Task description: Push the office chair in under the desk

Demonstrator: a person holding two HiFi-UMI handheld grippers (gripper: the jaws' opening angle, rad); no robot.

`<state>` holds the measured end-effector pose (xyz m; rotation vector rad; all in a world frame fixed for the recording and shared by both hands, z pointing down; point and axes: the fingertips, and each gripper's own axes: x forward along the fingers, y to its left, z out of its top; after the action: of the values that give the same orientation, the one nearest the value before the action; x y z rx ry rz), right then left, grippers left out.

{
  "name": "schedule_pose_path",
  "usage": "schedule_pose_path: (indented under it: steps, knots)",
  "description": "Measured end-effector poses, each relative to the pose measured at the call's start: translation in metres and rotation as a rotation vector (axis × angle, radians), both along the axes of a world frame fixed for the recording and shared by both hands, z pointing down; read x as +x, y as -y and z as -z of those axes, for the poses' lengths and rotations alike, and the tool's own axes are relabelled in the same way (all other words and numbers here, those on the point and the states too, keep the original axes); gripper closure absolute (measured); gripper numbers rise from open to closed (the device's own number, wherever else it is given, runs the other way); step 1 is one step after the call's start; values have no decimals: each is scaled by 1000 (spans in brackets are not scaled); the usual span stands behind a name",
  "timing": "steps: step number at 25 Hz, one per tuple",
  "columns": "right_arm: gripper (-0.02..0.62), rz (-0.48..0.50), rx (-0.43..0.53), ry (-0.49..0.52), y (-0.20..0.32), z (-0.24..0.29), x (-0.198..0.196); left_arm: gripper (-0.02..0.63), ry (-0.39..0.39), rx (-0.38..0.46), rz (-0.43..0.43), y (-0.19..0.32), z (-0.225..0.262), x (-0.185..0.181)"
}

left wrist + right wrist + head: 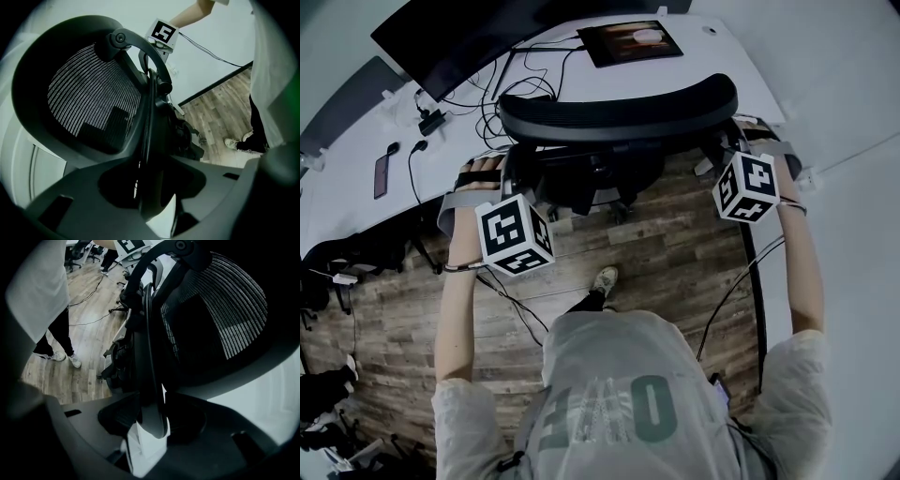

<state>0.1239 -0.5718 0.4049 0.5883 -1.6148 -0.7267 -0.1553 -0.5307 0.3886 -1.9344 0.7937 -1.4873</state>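
Both grippers — left gripper, right gripper — are held with fingers clamped on the side edges of the chair back, which stands at the counter edge; pushing is judged under way, and an even forward shove is called for.

Dim, even light; white desk brightest. Fisheye bending and black vignette at edges. Gripper views: office chair near-silhouette, foreground soft.

a dark monitor, tangled black cables beside it, a phone, a lit tablet, wood-plank floor
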Motion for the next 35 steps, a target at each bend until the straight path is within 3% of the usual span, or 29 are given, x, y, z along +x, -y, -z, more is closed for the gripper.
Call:
schedule_pose_path:
  steps: [14,21,25,30,32,35]
  knots:
    - [423,-32,3,3,13,-1,11,431,-20,-2,-13,1,0,12]
    - [410,-80,-44,104,10,-1,9,431,-26,-2,0,-1,-3,11]
    - [410,-92,7,175,2,9,5,430,-67,30,36,-6,6,10]
    - [411,-91,69,493,-29,66,-13,431,-298,93,94,-28,50,2]
    - [448,-81,113,648,-46,96,-26,443,-449,111,130,-40,66,3]
    - [532,-79,223,943,-77,146,-46,566,-729,177,211,-57,88,8]
